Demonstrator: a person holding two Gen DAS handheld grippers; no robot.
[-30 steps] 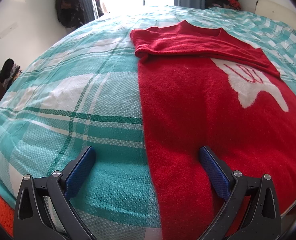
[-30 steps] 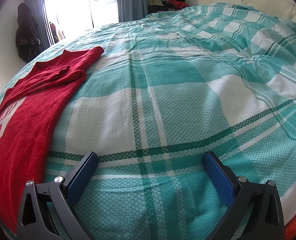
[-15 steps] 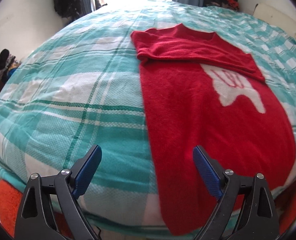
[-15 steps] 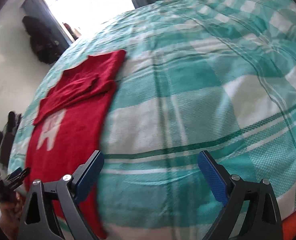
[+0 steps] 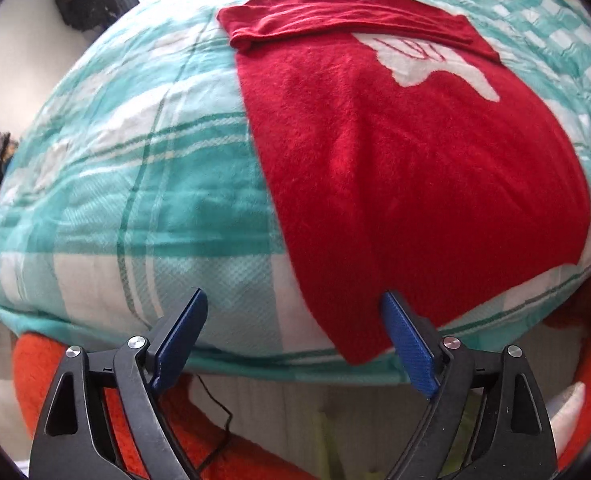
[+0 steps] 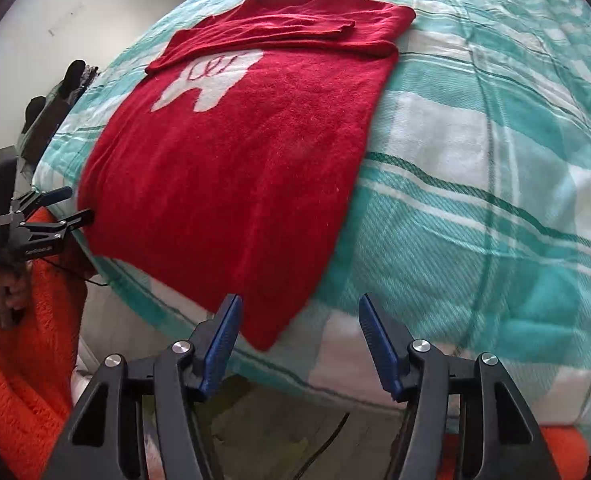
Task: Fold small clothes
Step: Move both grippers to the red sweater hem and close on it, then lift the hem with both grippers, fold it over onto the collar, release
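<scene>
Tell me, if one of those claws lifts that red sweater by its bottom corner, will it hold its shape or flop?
The red sweater will probably flop: it lies limp, following the curve of the bed, and its hem droops over the edge. The fuzzy knit should grip rather than slip. The sleeves folded across the top may slide loose if it is lifted.

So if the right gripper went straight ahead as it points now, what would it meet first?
Probably the sweater's near hem corner, hanging over the bed's edge just beyond the open right gripper; depth is uncertain.

bare bedspread [image 6: 495,160] right of sweater [image 6: 255,152]
</scene>
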